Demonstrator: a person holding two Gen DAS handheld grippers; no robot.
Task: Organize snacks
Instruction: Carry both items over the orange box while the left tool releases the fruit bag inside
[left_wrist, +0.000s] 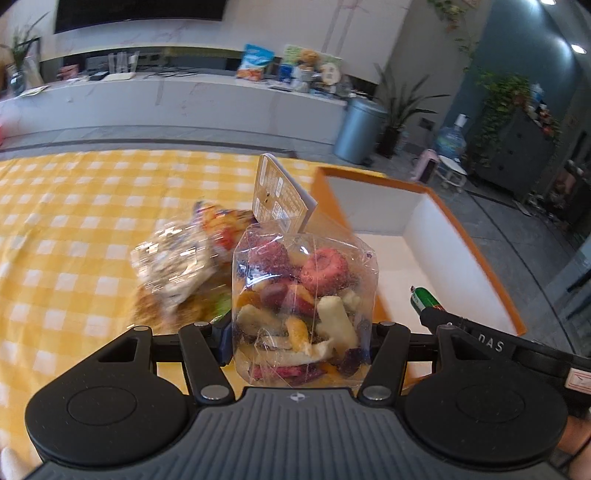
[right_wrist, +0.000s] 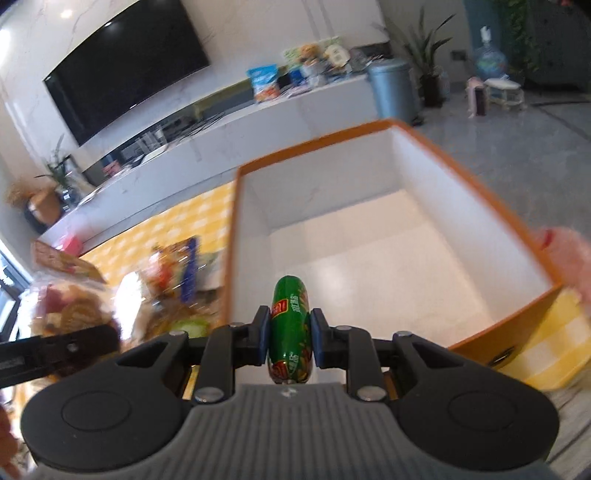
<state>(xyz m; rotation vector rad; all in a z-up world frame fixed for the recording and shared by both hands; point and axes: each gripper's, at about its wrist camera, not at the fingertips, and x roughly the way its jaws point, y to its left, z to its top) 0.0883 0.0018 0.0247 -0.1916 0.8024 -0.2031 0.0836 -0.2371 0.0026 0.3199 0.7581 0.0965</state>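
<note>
Snacks sit in both my grippers. My left gripper (left_wrist: 299, 343) is clamped on a clear bag (left_wrist: 303, 295) of dried fruit pieces, held upright above the checked cloth (left_wrist: 74, 221), its card header (left_wrist: 282, 195) sticking up at the top. My right gripper (right_wrist: 288, 338) pinches a green sausage stick (right_wrist: 290, 328) between its blue pads (right_wrist: 263, 334), lengthwise along the fingers, at the near edge of the box (right_wrist: 476, 184).

That box is orange outside, white inside, and its floor looks bare from the right wrist. Left of it, a pile (left_wrist: 184, 266) of wrapped snacks lies on the cloth, blurred; it lies just beyond the bag, near the box's left wall.

From the left wrist I see the sausage tip (left_wrist: 424, 299) and the right gripper's finger reaching in over the box's near corner. The right wrist alone shows a pink blur (right_wrist: 569, 258) at the box's right rim; I cannot tell what it is. It also shows the bag (right_wrist: 70, 310) and the left gripper's finger at far left, well apart from the box. Behind are a counter (left_wrist: 184, 96), a bin (left_wrist: 358, 129) and a television (right_wrist: 129, 66).
</note>
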